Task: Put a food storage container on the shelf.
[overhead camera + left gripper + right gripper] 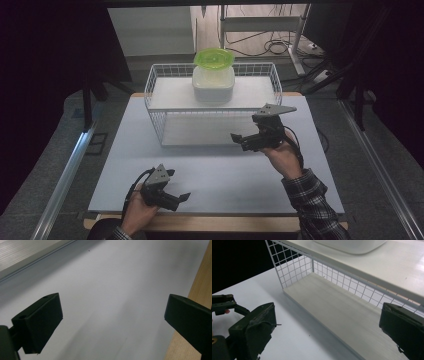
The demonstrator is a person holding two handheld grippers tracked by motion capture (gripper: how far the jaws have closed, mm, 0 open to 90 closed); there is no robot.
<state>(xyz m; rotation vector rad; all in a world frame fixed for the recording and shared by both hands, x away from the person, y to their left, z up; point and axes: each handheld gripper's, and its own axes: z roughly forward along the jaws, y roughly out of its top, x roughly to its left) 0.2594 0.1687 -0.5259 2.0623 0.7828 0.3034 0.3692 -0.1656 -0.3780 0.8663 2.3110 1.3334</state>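
The wire shelf rack stood at the far middle of the pale blue-grey table mat, its open front facing the person. Its white upper shelf bore a white container, topped by a green bowl-shaped item; whether that was a lid or a separate dish could not be told. In the right gripper view the container was cut off by the top edge, and the lower shelf board lay bare behind the white mesh. No label or writing could be read on any item.

The right gripper was held above the mat just before the rack's right front corner, jaws spread wide and gripping nothing. In its own view the jaws framed the lower shelf opening, and the left gripper appeared at the left edge, partly cut off.

The left gripper rested low near the mat's near edge, well apart from the rack, jaws likewise wide apart and empty. Its own view showed bare mat, the wooden table edge at right and a metal rail at upper left. Open mat lay between the two grippers and before the rack.
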